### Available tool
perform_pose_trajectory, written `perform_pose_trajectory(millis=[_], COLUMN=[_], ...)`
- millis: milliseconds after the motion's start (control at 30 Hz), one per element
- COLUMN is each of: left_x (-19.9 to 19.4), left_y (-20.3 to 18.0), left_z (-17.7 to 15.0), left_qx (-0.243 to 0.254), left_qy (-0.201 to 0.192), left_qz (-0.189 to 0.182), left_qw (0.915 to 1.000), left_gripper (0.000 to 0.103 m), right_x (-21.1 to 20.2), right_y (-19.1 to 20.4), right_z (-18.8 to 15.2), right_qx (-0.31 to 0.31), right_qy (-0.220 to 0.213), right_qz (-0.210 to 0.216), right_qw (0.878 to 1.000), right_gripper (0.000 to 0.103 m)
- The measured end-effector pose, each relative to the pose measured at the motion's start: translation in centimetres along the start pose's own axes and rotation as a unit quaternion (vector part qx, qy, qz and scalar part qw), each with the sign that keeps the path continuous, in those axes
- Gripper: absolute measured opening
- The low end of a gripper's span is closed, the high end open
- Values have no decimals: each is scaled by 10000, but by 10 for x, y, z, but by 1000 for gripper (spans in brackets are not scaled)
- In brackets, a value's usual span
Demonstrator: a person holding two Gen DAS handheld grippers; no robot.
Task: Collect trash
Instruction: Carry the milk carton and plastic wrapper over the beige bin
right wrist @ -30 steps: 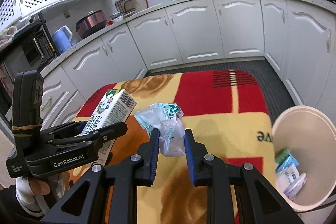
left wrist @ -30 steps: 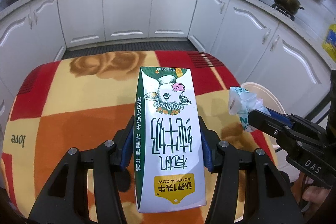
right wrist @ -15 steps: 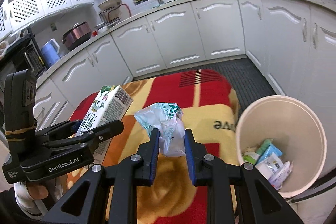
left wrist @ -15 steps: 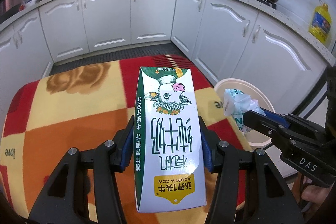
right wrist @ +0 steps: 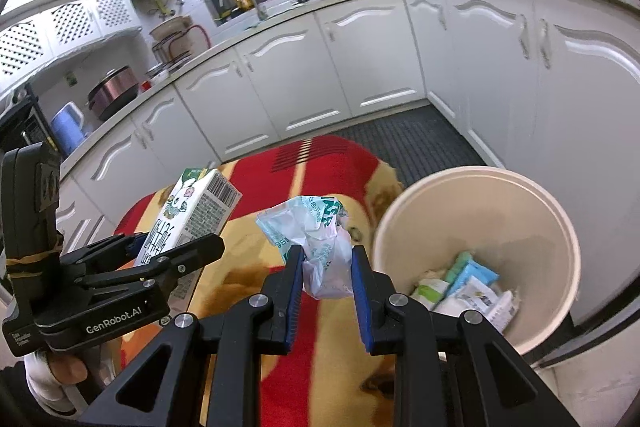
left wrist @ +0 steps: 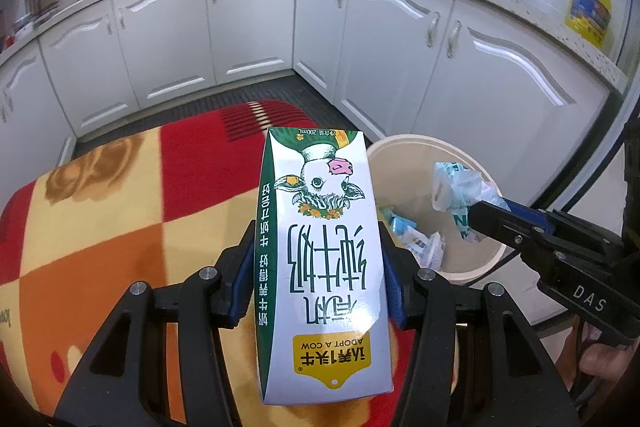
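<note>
The left gripper (left wrist: pixel 320 275) clamped the carton (left wrist: pixel 320 267) beside the bin (right wrist: pixel 476 183); the right gripper (right wrist: pixel 326 279) pinched the wrapper (right wrist: pixel 316 243) short of its rim. Releasing early risked misses.

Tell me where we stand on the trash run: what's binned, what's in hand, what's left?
Binned: several wrappers already lie in the bin. In hand: the left gripper clamps a milk carton, and the right gripper pinches a crumpled plastic wrapper; both are near the bin's rim but not released. Left: drop both in. No other trash shows on the blanket.
</note>
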State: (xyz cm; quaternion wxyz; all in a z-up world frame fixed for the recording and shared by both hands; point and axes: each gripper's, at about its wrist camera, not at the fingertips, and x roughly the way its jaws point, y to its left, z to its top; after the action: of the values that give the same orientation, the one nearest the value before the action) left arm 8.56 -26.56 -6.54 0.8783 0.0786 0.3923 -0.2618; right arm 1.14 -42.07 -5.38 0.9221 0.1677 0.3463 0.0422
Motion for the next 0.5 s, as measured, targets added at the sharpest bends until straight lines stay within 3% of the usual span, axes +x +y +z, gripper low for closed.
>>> perform_pose_trajectory(millis=[500], left_x=[45], left_y=[-43], left_z=[16], left_qx=[299], left_qy=[256], left_qz=[-168], left_qw=[9991], left_gripper=[51], right_x=[1], right_y=[-59], right_z=[-7], right_qx=[522], right_qy=[104], right_qz=[-379], right_qw=[9979], right_gripper=[22])
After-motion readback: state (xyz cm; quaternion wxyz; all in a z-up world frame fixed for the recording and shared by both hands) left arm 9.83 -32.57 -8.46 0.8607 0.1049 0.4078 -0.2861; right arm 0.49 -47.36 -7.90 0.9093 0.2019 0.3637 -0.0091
